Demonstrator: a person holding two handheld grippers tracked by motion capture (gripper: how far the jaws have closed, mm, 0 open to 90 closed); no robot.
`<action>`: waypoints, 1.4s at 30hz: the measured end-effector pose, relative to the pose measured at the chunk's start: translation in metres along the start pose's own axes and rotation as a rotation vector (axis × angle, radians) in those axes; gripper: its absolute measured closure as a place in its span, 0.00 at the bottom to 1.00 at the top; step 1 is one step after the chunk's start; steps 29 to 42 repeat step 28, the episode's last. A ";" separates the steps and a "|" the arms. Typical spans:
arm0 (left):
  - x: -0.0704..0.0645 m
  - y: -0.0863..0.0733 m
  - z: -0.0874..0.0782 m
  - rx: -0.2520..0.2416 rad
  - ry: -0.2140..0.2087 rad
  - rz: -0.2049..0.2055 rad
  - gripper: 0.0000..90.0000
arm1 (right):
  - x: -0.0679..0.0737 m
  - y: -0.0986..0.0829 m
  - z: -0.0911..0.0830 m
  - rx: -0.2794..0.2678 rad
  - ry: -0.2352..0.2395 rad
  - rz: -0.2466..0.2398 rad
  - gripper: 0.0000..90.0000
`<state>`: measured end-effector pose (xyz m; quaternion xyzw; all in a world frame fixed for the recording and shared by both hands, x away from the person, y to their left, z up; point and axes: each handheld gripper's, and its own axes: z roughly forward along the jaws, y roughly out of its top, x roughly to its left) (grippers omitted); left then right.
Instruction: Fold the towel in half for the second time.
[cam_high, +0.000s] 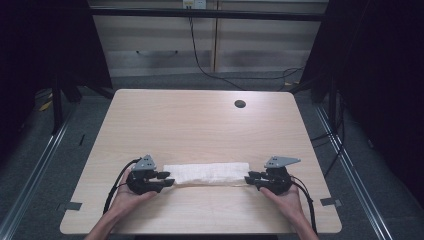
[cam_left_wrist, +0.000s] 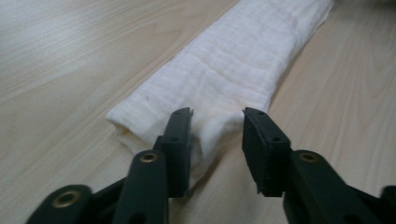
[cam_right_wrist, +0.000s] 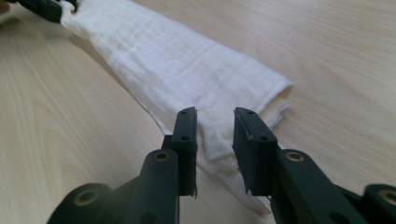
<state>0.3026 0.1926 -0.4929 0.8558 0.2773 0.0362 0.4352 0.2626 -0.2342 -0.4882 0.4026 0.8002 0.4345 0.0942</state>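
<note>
A white cloth (cam_high: 207, 173), folded into a long narrow strip, lies flat across the near part of the wooden table (cam_high: 200, 125). My left gripper (cam_high: 170, 179) sits at the strip's left end, my right gripper (cam_high: 248, 177) at its right end. In the left gripper view the cloth (cam_left_wrist: 233, 70) runs away from me, and the left gripper (cam_left_wrist: 217, 114) stands open with the near front corner lying between its jaws. In the right gripper view the right gripper (cam_right_wrist: 215, 112) is open over the cloth's (cam_right_wrist: 187, 65) near edge. The left gripper (cam_right_wrist: 44, 8) shows at the strip's far end.
A dark round cable hole (cam_high: 240, 104) sits near the table's far right. Bare wood stretches beyond the cloth. Behind the table stand pale cabinets (cam_high: 210, 45) with a black cable (cam_high: 200, 60) hanging down. Metal floor rails (cam_high: 35, 165) run along both sides.
</note>
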 end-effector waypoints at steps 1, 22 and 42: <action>-0.002 0.002 -0.003 -0.007 0.001 0.000 0.62 | 0.000 0.001 -0.002 -0.011 0.004 0.006 0.71; 0.027 -0.035 -0.085 -0.152 0.132 -0.216 0.19 | -0.019 -0.024 -0.068 -0.151 -0.161 0.137 0.40; 0.039 -0.055 -0.083 -0.123 0.186 -0.254 0.18 | -0.028 -0.035 -0.076 -0.156 -0.243 0.168 0.36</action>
